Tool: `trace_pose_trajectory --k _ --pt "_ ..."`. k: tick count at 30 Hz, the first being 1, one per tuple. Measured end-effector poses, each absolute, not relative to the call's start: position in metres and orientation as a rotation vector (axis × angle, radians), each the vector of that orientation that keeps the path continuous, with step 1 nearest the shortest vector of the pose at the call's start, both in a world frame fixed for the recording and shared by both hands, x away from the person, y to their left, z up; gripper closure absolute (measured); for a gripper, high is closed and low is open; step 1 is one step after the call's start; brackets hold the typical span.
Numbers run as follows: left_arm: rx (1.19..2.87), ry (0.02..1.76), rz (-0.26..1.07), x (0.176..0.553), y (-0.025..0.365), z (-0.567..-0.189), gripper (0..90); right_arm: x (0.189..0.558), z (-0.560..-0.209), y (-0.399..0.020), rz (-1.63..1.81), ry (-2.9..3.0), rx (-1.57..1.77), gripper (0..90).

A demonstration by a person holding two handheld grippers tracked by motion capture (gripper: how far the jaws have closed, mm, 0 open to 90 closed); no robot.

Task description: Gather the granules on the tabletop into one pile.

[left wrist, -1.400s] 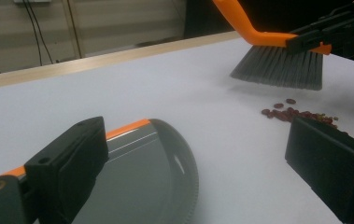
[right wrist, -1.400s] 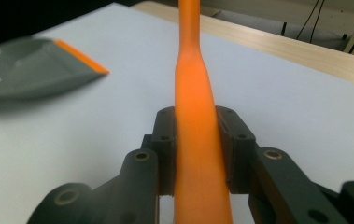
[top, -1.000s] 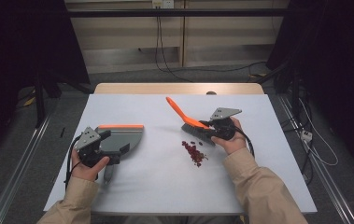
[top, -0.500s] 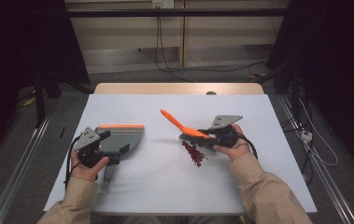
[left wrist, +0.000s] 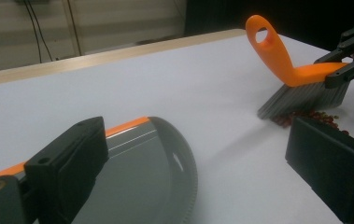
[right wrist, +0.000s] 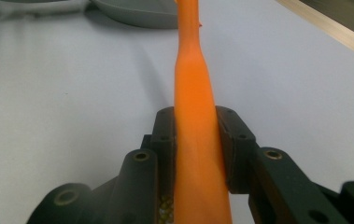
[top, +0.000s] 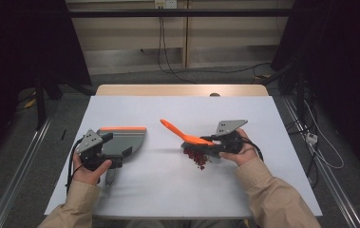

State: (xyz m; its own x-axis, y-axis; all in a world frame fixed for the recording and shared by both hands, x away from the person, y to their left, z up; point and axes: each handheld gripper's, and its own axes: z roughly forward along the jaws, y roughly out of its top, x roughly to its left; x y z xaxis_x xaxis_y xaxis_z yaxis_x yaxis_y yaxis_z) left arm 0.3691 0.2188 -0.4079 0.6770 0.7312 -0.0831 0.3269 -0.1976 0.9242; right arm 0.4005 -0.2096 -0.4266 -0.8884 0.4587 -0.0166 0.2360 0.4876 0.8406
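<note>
Item: orange-handled grey-bristled plastic brush, clamped in right claw, bristles on small red beads mid-counter. Left claw apparently grips grey orange-edged dustpan, well apart. Risk: hard sweep scatters beads.

No text, label, brand, number or sign can be read anywhere in these views; every surface that shows is plain and unmarked.

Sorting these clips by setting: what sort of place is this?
Probably a lab or recording workspace, not a home: a plain white table in a dark room, loose cables along the back wall, metal floor rails, and a staged sweeping setup.
</note>
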Motion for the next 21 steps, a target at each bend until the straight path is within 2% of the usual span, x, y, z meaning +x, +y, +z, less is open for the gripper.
trace_pose_trajectory --k 21 --pt "1.793 0.838 0.459 0.3674 0.219 -0.4069 5.4 0.3948 -0.4309 -0.2171 1.354 2.335 0.745 71.3"
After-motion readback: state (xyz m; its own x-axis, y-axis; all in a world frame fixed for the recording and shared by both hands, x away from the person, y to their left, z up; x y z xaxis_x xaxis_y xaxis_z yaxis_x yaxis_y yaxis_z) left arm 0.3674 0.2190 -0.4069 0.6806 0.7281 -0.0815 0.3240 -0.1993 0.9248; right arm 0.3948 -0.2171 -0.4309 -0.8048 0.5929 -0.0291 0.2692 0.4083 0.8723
